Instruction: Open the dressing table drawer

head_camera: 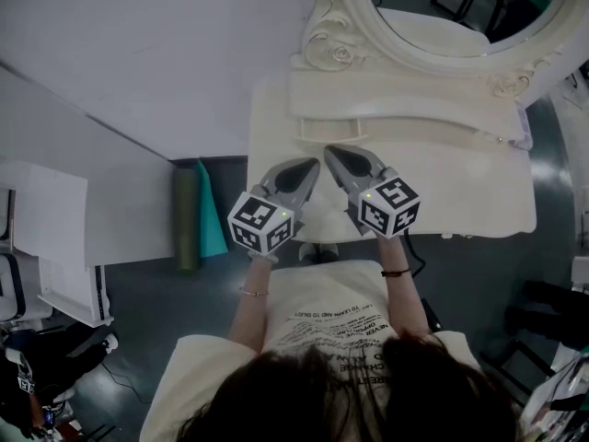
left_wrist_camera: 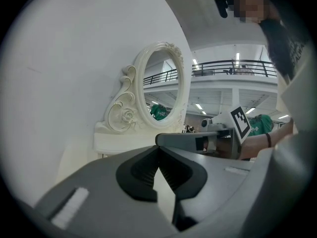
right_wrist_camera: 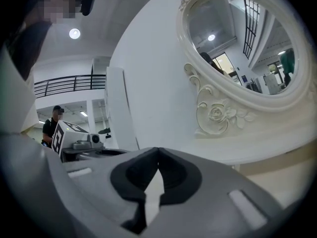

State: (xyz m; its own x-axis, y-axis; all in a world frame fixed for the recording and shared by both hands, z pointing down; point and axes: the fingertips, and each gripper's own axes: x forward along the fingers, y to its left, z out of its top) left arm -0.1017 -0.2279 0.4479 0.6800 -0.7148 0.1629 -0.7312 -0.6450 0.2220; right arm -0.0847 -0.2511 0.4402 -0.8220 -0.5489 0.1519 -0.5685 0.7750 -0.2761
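left gripper [head_camera: 311, 166]: your fingers [left_wrist_camera: 141, 172] are closed, empty.
right gripper [head_camera: 331, 152]: your fingers [right_wrist_camera: 176, 175] are closed, empty.
dressing table [head_camera: 276, 127]: you hold both above its tabletop [head_camera: 460, 187].

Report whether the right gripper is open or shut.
Shut. The right gripper shows its two jaws closed tip to tip in its own view, with nothing between them.

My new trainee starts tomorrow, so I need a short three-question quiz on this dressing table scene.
1. True or false: the right gripper is holding something.
2. The mirror on the dressing table is: A oval, B square, C triangular.
3. Fill in: the jaws of the left gripper are ___.
Key: 1 false; 2 A; 3 shut.
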